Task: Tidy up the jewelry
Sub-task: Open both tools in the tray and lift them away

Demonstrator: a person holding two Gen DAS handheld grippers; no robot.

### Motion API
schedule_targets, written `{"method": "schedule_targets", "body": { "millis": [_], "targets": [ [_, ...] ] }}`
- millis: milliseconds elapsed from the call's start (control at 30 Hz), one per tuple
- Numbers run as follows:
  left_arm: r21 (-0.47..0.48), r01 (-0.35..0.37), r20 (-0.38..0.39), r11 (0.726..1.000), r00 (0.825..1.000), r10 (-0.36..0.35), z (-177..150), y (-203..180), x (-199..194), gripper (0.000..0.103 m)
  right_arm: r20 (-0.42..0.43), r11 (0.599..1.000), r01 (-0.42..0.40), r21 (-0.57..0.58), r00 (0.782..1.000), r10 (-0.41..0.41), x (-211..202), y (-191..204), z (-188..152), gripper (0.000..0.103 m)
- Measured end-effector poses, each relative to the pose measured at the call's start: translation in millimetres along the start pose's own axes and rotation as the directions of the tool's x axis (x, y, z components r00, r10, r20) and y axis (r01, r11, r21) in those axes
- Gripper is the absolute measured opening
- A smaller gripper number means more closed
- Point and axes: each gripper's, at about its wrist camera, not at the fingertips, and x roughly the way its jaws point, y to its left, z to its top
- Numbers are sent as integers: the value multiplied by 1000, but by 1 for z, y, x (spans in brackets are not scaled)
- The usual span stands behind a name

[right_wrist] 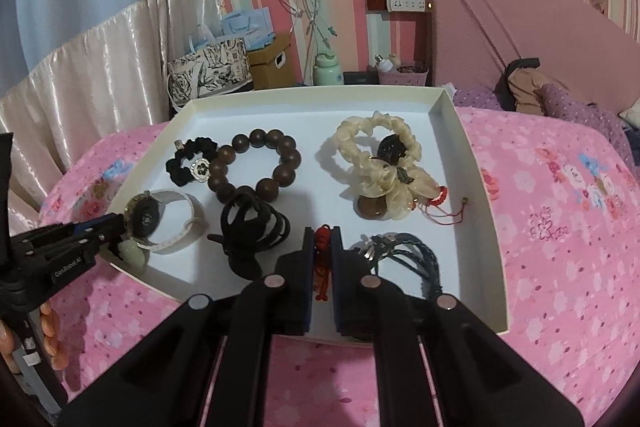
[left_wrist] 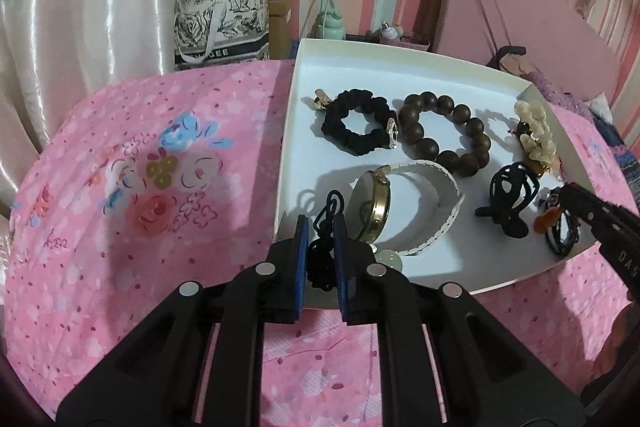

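My left tongs (left_wrist: 321,227) are clamped on a black cord (left_wrist: 320,255) and my right tongs (right_wrist: 322,241) on a red cord (right_wrist: 322,259), both low over the white tray (right_wrist: 472,163)'s near edge, so I'm probably setting them down; next, let go gently.

Floral gift bag (right_wrist: 208,73) stands beyond the bed (right_wrist: 560,227). Cardboard box (right_wrist: 270,61) just right of bag. Green bottle (right_wrist: 328,69) farther right.
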Motion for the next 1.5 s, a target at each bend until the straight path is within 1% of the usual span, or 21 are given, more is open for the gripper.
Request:
{"method": "schedule_targets", "body": {
  "millis": [100, 133, 200, 233, 500, 733, 967, 1000, 1033, 1067, 1100, 1133, 1167, 1200, 1233, 1267, 1300, 1333, 1367, 1467, 1500],
  "targets": [
    [6, -1, -4, 1000, 1000, 1, -2, -2, 1, 11, -22, 999, 40, -12, 999, -40, 0, -1, 2, 7],
    [7, 1, -8, 1000, 1000, -1, -3, -4, 2, 11, -52, 998, 54, -20, 997, -55, 2, -2, 2, 7],
    [9, 5, -11, 1000, 1000, -5, -4, -5, 2, 11, -98, 999, 40, -15, 994, -42, 6, -3, 0, 7],
    [9, 4, -10, 1000, 1000, -4, -4, -5, 1, 11, -108, 998, 53, -19, 993, -54, 9, -3, -2, 7],
    [-9, 3, -21, 1000, 1000, -3, -4, -5, 4, 11, -112, 998, 38, -47, 993, -43, 21, 3, -11, 7],
    [1, -10, -14, 1000, 1000, 10, -5, -7, 4, 11, -118, 1000, 29, -7, 993, -29, 24, -4, -10, 8],
    [13, -26, -15, 1000, 1000, 26, -5, -7, 3, 11, -114, 999, 43, -11, 993, -44, 22, -1, -11, 11],
    [16, -28, -20, 999, 999, 28, -5, -8, 2, 13, -115, 999, 37, -5, 993, -37, 20, -2, -11, 20],
    [17, -32, -23, 999, 999, 33, -5, -8, 0, 15, -112, 1000, 28, 4, 993, -27, 17, -3, -10, 42],
    [15, -33, -25, 999, 999, 34, -5, -8, -2, 16, -105, 1000, 22, 15, 994, -20, 14, -4, -10, 56],
    [13, -35, -26, 999, 999, 36, -5, -9, -5, 19, -88, 999, 20, 29, 996, -18, 8, -5, -9, 66],
    [12, -33, -26, 999, 999, 33, -6, -10, -9, 24, -72, 999, 19, 37, 997, -17, 2, -6, -9, 66],
    [12, -31, -24, 999, 999, 31, -7, -12, -14, 34, -71, 999, 16, 41, 997, -13, -2, -7, -8, 66],
    [13, -20, -12, 1000, 1000, 20, -8, -14, -24, 49, -71, 999, 4, 48, 997, 0, -7, -9, -8, 67],
    [13, -12, 2, 1000, 1000, 12, -9, -15, -32, 56, -69, 998, -9, 54, 998, 13, -12, -10, -8, 73],
    [15, -3, 29, 1000, 1000, 2, -12, -17, -45, 71, -60, 998, -12, 58, 998, 15, -23, -11, -11, 77],
    [19, -2, 49, 1000, 999, 1, -13, -18, -54, 83, -52, 998, -4, 56, 999, 7, -29, -11, -12, 86],
    [28, -11, 92, 1000, 996, 9, -18, -20, -71, 89, -31, 998, 20, 51, 999, -18, -41, -10, -17, 92],
    [31, -16, 123, 999, 992, 13, -21, -21, -83, 96, -13, 998, 39, 49, 999, -39, -50, -11, -20, 93],
    [28, -36, 216, 999, 976, 29, -30, -21, -120, 100, 31, 996, 75, 48, 997, -76, -79, -9, -26, 95],
    [23, -56, 247, 998, 968, 48, -35, -20, -134, 100, 39, 996, 74, 54, 996, -77, -90, -8, -28, 98]
  ]
}}
